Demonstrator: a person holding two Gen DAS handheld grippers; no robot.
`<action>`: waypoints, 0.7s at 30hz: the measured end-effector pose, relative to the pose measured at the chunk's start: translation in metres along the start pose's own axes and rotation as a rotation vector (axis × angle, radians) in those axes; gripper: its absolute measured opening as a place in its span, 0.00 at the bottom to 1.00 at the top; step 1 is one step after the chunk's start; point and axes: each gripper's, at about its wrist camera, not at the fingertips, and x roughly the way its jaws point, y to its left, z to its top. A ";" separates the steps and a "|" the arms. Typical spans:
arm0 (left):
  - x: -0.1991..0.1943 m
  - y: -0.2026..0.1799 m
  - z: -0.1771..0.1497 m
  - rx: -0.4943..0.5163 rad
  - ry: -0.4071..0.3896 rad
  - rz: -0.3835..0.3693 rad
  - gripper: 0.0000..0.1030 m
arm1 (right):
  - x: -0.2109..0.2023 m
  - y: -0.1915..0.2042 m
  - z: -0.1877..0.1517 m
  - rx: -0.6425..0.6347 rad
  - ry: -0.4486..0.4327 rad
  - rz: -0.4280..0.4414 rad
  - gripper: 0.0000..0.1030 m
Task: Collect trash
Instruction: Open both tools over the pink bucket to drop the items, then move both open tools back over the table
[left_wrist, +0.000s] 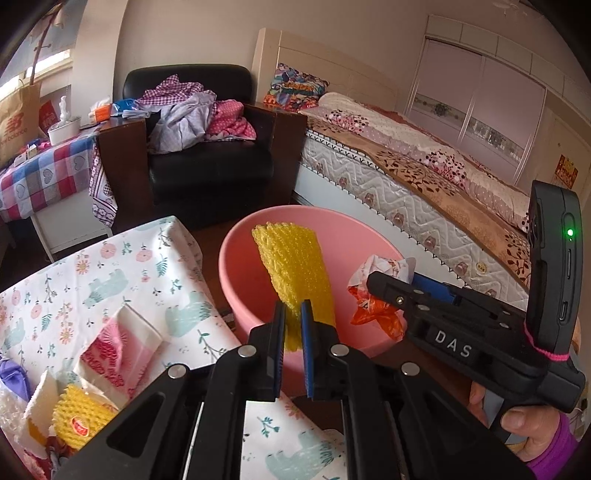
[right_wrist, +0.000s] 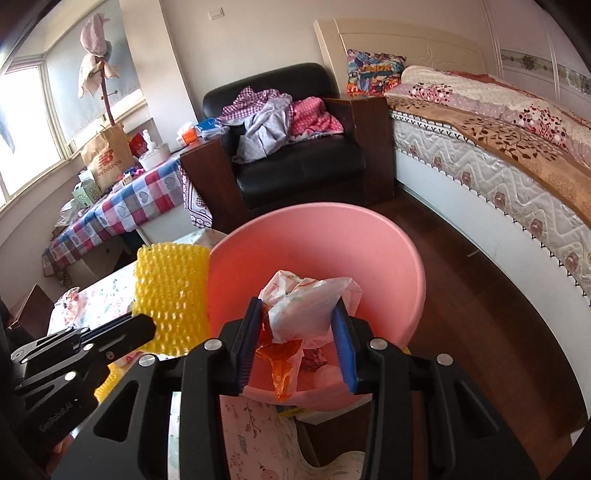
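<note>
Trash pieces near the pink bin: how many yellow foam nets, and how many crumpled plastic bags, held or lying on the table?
Yellow foam nets: 2, one held, one on the table
Crumpled plastic bags: 1, held over the pink bin
Total: 3

left hand-held gripper (left_wrist: 293, 317): pads nearly together, angled down | right hand-held gripper (right_wrist: 295, 325): pads partly apart, angled down

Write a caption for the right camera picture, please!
Right gripper holds crumpled plastic bag above pink bin.
</note>
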 end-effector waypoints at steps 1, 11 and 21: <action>0.002 -0.001 -0.001 0.000 0.006 -0.003 0.08 | 0.002 -0.001 0.000 0.001 0.003 -0.002 0.39; 0.003 -0.002 -0.004 0.013 -0.017 -0.004 0.30 | 0.011 -0.009 0.000 0.022 0.019 -0.023 0.42; -0.026 0.014 -0.008 -0.026 -0.049 -0.002 0.31 | 0.008 -0.007 0.006 0.019 0.009 -0.011 0.48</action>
